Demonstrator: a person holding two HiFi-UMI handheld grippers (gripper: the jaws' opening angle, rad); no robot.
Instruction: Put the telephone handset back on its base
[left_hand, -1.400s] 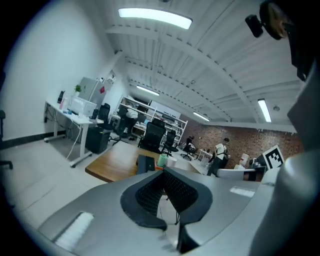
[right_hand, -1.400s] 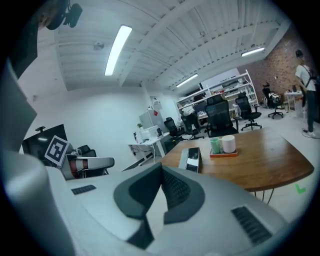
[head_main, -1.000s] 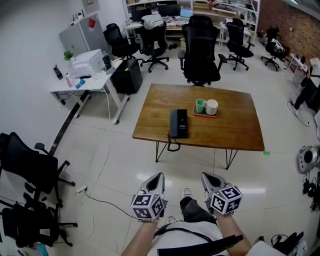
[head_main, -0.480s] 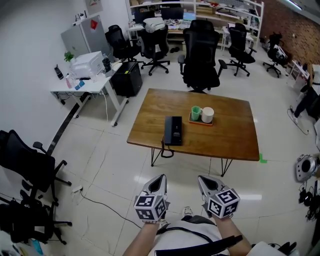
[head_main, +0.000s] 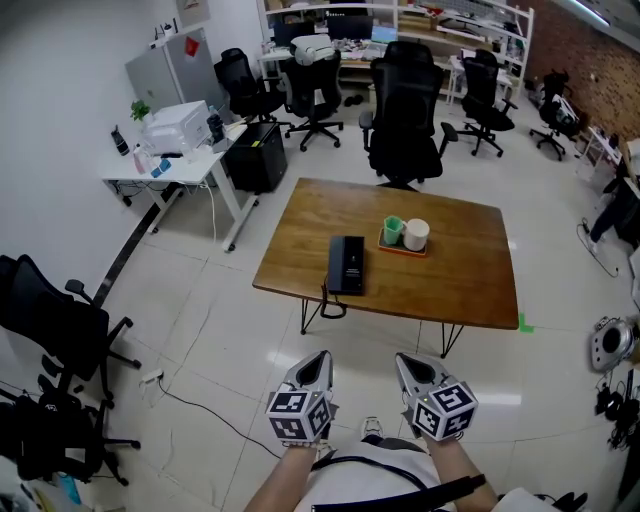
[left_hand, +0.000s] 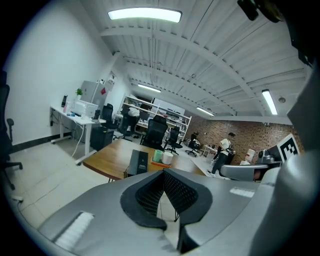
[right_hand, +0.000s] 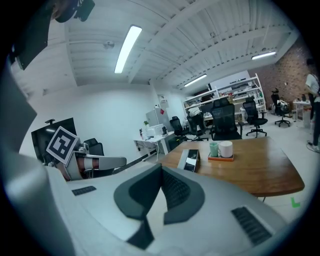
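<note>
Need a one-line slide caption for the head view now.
Left gripper and right gripper, both shut and empty, face a wooden table holding a black telephone, a green cup and a white cup.

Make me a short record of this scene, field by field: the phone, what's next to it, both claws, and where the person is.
telephone: black, lying on the wooden table near its front left edge
cord: loops down off the table edge
handset: too small to tell whether it is seated
cups: green cup and white cup side by side on an orange tray, right of the telephone
left claw: shut, empty
right claw: shut, empty
person: standing on the tiled floor, short of the table
</note>
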